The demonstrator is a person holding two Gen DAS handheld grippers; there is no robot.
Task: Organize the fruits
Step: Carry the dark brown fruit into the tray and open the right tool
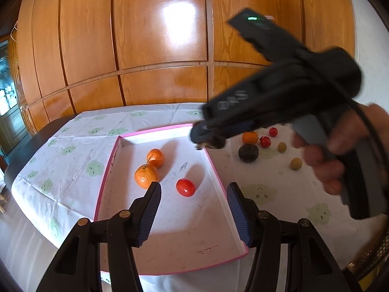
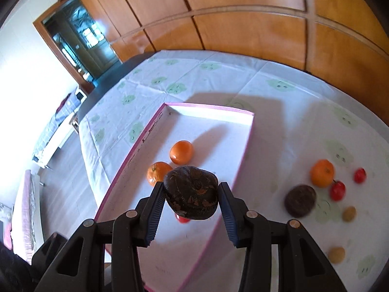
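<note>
While blurred, "DAS" lettering on right hand-held gripper — gripping dark fruit.

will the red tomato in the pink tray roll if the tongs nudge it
Probably: the red tomato looks round and glossy and sits free on the flat floor of the pink tray, so a nudge may send it rolling. Its smooth skin could slip between pads, and it likely bruises if squeezed hard.

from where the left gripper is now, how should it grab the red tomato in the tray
Take the red tomato across its round middle, coming down from above with the left gripper, whose jaws stand open and empty. It lies free on the pink-rimmed tray floor, apart from the two oranges, so a finger fits on either side.
</note>
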